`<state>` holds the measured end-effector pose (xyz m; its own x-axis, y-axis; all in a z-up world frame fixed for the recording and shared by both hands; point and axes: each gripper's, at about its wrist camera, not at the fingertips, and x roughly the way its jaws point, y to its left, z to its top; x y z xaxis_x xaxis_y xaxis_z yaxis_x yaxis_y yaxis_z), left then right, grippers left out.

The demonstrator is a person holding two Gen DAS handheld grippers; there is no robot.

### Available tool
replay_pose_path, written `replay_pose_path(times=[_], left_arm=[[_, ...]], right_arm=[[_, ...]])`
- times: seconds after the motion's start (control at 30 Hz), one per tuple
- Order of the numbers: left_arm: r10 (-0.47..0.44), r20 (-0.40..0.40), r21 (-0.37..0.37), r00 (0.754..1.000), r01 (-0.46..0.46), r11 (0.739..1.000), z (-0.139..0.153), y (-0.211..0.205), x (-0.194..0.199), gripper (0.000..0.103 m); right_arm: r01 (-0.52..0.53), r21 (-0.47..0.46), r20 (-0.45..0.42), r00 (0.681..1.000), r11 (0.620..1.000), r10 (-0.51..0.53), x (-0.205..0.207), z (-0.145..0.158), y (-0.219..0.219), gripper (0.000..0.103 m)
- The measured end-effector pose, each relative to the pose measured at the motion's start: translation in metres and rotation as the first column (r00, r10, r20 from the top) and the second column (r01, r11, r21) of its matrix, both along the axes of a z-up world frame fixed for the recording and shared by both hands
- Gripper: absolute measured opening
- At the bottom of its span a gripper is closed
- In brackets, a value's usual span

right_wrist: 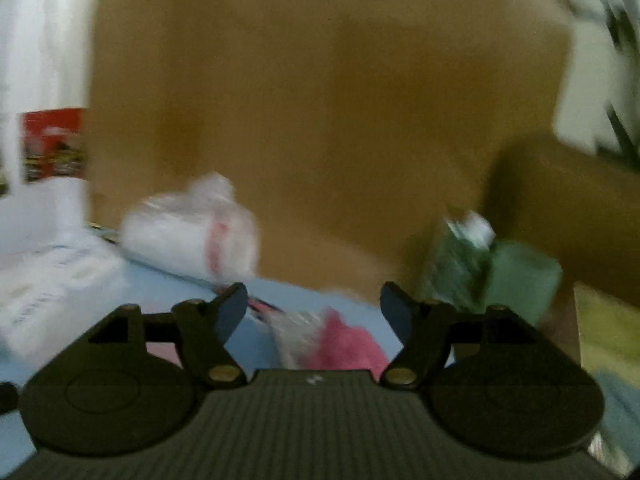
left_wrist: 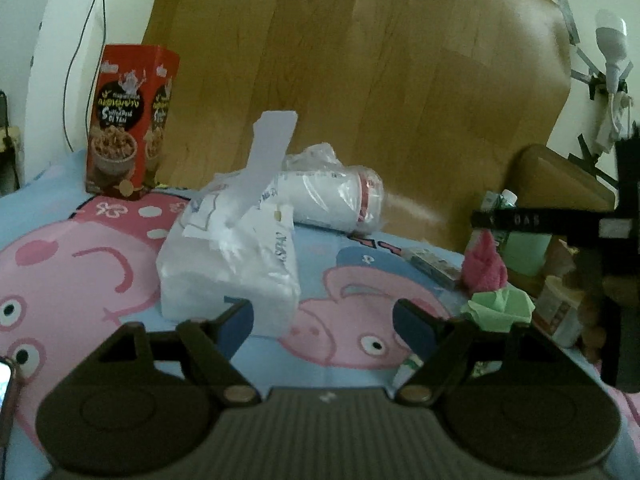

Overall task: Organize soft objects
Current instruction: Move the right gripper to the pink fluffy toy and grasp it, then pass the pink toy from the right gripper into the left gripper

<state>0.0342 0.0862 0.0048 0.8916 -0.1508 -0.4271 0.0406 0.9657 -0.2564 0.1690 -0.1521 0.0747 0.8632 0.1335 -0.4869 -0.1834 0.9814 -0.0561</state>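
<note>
A white tissue pack [left_wrist: 228, 276] in torn plastic lies on the cartoon pig bedsheet [left_wrist: 80, 264], just beyond my left gripper [left_wrist: 322, 312]. That gripper is open with nothing between its fingers. Behind the pack lies a plastic-wrapped white roll [left_wrist: 332, 200]. A pink cloth [left_wrist: 484, 264] and a green cloth [left_wrist: 500, 308] sit at the right. The right wrist view is blurred. In it, my right gripper [right_wrist: 313, 296] is open above the pink cloth [right_wrist: 344, 344] and not touching it. The wrapped roll [right_wrist: 188, 236] is at its left.
A red snack box [left_wrist: 128, 120] stands at the back left against a wooden headboard [left_wrist: 360, 80]. A green pack [right_wrist: 500, 276] and jars crowd the right side. A black device [left_wrist: 560, 224] reaches in from the right. A small packet [left_wrist: 430, 266] lies near the pink cloth.
</note>
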Motion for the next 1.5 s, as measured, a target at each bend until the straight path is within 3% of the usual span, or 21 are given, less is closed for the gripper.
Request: replay_pose_path(times=[0.1, 0.17, 0.23, 0.27, 0.33, 0.43, 0.53, 0.6, 0.67, 0.8, 0.87, 0.9, 0.97, 1.13, 1.17, 1.23, 1.27, 1.4, 1.5], left_arm=[[-0.001, -0.017, -0.026, 1.0, 0.0, 1.0, -0.003, 0.004, 0.002, 0.079], [0.001, -0.02, -0.035, 1.0, -0.002, 0.999, -0.004, 0.005, 0.002, 0.079], [0.004, -0.021, -0.039, 1.0, -0.005, 0.999, -0.004, 0.006, 0.001, 0.079], [0.006, -0.02, -0.041, 1.0, -0.007, 0.999, -0.004, 0.006, 0.001, 0.079], [0.011, -0.02, -0.044, 1.0, -0.012, 0.999, -0.004, 0.007, 0.001, 0.079], [0.014, -0.014, -0.051, 1.0, -0.015, 0.999, -0.003, 0.009, 0.001, 0.079], [0.0, 0.003, -0.074, 1.0, 0.0, 0.997, -0.002, 0.011, -0.001, 0.08], [-0.043, 0.021, -0.102, 0.999, 0.045, 0.994, 0.0, 0.012, -0.004, 0.082], [-0.137, 0.026, -0.147, 0.99, 0.14, 0.979, 0.0, 0.008, -0.005, 0.086], [-0.355, 0.022, -0.184, 0.935, 0.353, 0.917, 0.009, -0.021, -0.015, 0.086], [-0.429, 0.014, -0.217, 0.903, 0.422, 0.88, 0.015, -0.039, -0.021, 0.089], [-0.471, 0.004, -0.238, 0.882, 0.458, 0.856, 0.018, -0.049, -0.023, 0.091], [-0.515, -0.018, -0.241, 0.857, 0.496, 0.834, 0.021, -0.067, -0.028, 0.093], [-0.539, -0.097, -0.165, 0.837, 0.52, 0.838, 0.02, -0.109, -0.028, 0.093], [-0.542, -0.114, -0.158, 0.833, 0.524, 0.837, 0.018, -0.115, -0.025, 0.089], [-0.543, -0.163, -0.127, 0.824, 0.528, 0.839, 0.012, -0.133, -0.015, 0.07], [-0.531, -0.191, -0.111, 0.825, 0.52, 0.847, 0.009, -0.139, -0.011, 0.061], [-0.526, -0.222, -0.142, 0.821, 0.506, 0.851, 0.005, -0.154, 0.002, 0.059], [-0.567, -0.169, -0.121, 0.806, 0.554, 0.824, 0.024, -0.171, 0.0, 0.059]], right_arm=[[0.026, 0.072, -0.129, 0.992, 0.997, -0.017, 0.019, -0.014, -0.017, 0.085], [0.03, 0.086, -0.199, 0.98, 0.996, -0.012, 0.029, -0.024, -0.018, 0.085], [0.025, 0.061, -0.223, 0.975, 0.998, -0.01, 0.032, -0.034, -0.013, 0.061], [0.019, 0.033, -0.207, 0.978, 0.999, -0.012, 0.029, -0.036, -0.01, 0.055], [0.01, 0.039, -0.16, 0.987, 0.999, -0.003, 0.016, -0.03, -0.01, 0.054], [-0.009, 0.042, -0.006, 1.0, 0.999, 0.009, -0.02, -0.006, -0.011, 0.054], [-0.092, 0.003, 0.157, 0.983, 0.996, 0.091, -0.08, 0.019, -0.012, 0.055], [-0.155, -0.053, 0.178, 0.97, 0.986, 0.162, -0.121, 0.023, -0.011, 0.055], [-0.206, -0.117, 0.135, 0.966, 0.971, 0.221, -0.156, 0.015, -0.011, 0.056], [-0.277, -0.284, -0.013, 0.958, 0.918, 0.285, -0.205, -0.019, -0.009, 0.057], [-0.298, -0.302, -0.046, 0.953, 0.905, 0.298, -0.217, -0.03, -0.011, 0.061], [-0.285, -0.298, -0.029, 0.957, 0.911, 0.29, -0.222, -0.03, -0.014, 0.071], [-0.277, -0.26, -0.019, 0.959, 0.925, 0.282, -0.225, -0.03, -0.02, 0.085], [-0.264, -0.112, -0.054, 0.964, 0.958, 0.26, -0.212, -0.04, -0.038, 0.088], [-0.258, -0.073, -0.076, 0.965, 0.963, 0.253, -0.205, -0.044, -0.041, 0.086], [-0.253, 0.027, -0.12, 0.96, 0.967, 0.254, -0.196, -0.044, -0.049, 0.063], [-0.243, 0.081, -0.116, 0.961, 0.967, 0.251, -0.193, -0.044, -0.053, 0.06], [-0.212, 0.194, -0.136, 0.961, 0.958, 0.24, -0.183, -0.045, -0.068, 0.055], [-0.193, 0.13, -0.032, 0.98, 0.973, 0.199, -0.195, -0.037, -0.075, 0.054]])
